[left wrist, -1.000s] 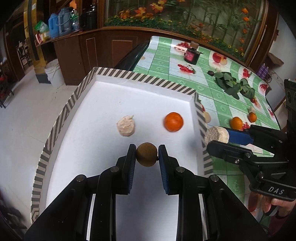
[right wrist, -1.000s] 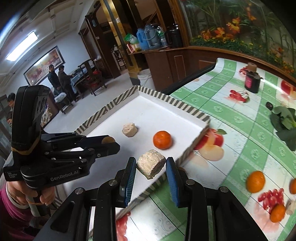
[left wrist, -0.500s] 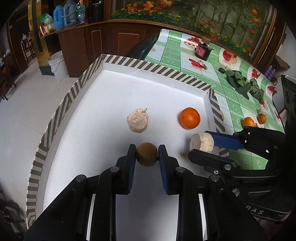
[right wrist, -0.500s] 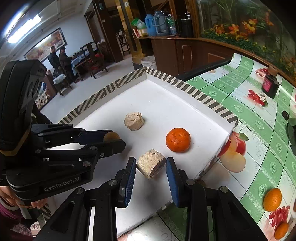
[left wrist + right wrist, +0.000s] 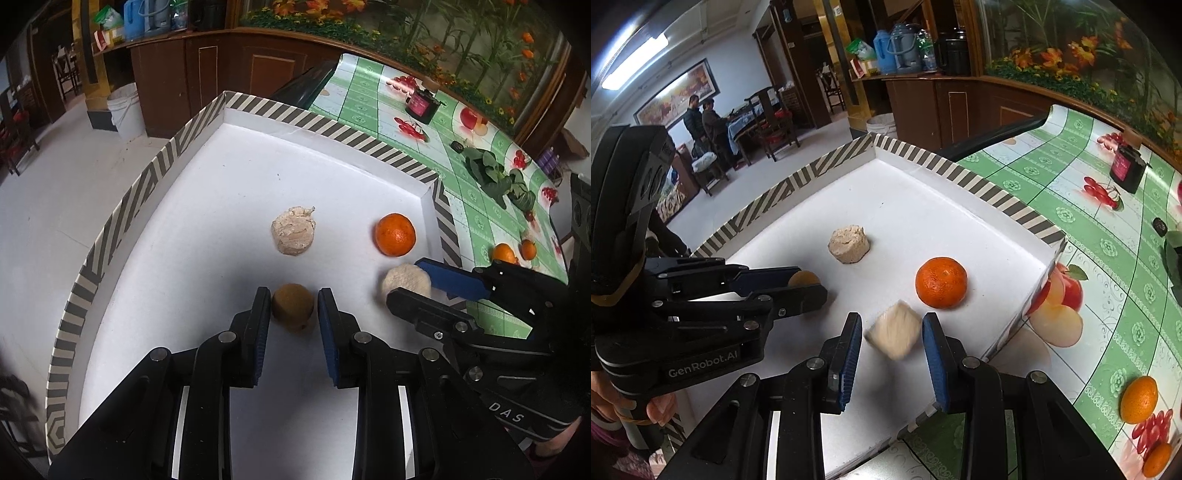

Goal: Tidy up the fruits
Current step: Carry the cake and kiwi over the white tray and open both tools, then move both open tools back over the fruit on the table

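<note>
Two claws over the striped tray (image 5: 155, 173), both parted.
My left gripper (image 5: 293, 308) brackets the kiwi (image 5: 293, 305) with slight gaps; my right gripper (image 5: 892, 334) stands wide around a blurred beige block (image 5: 894, 332), just beside the orange (image 5: 941, 282) inside the tray.

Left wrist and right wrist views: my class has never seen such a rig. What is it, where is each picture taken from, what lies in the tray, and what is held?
A person holds two hand-held grippers, each with a camera looking along its fingers. The left gripper has a brown kiwi between its fingers; the right gripper has a blurred beige block. Whether either is clamped is unclear. In the striped tray lie an orange and a beige lump.
</note>
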The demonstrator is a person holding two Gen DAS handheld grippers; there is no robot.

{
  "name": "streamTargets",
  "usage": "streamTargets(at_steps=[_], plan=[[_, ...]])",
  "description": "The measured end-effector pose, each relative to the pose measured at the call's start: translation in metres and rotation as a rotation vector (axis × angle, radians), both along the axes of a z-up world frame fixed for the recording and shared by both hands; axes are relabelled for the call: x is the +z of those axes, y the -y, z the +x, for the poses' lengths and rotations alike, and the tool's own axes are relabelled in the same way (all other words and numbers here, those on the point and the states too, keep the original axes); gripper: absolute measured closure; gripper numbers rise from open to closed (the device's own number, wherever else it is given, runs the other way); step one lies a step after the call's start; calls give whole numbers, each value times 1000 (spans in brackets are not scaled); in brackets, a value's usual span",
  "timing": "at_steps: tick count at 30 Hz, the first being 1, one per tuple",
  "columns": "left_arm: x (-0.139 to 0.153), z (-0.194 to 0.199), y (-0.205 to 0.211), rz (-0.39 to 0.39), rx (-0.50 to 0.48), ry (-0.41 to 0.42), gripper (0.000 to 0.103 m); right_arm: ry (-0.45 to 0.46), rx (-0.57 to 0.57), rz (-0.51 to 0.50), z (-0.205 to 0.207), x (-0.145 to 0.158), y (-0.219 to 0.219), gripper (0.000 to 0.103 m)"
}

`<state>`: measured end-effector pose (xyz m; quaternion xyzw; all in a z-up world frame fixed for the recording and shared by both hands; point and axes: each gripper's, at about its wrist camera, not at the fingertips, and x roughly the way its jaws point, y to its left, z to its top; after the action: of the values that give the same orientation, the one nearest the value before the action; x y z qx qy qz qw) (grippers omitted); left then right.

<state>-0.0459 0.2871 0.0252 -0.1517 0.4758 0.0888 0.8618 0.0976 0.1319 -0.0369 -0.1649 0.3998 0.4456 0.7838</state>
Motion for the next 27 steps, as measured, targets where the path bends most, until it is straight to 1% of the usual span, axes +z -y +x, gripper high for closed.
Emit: streamTargets(at_steps=[2,5,9,12,13,16,18,21,27], plan=[[0,-2,-1,-16,4,1,77,-13,-9,19,0,1,4,69],[3,-6,3,-11,6,11,77,-29,-13,54,-3,6,13,69],[14,-14,12,16,5,55,77,-29,-16,109,-11,18,32,69],[25,-21,26,50,-5,96,77,-10,-45,109,-17,25,49,69],[30,-24,34,60,-14,114,77,-3,-49,123,-21,28,60,69],[38,-28,56,70,-58,145,77,-20,-43,208,-29,36,91,69],[41,-28,70,58,-85,154,77,3,-81,216,-33,41,111,69],[44,-25,95,21,-144,165,77,35,-143,207,-36,45,140,69],[46,-4,149,-37,-222,180,77,82,-304,192,-33,49,212,69]])
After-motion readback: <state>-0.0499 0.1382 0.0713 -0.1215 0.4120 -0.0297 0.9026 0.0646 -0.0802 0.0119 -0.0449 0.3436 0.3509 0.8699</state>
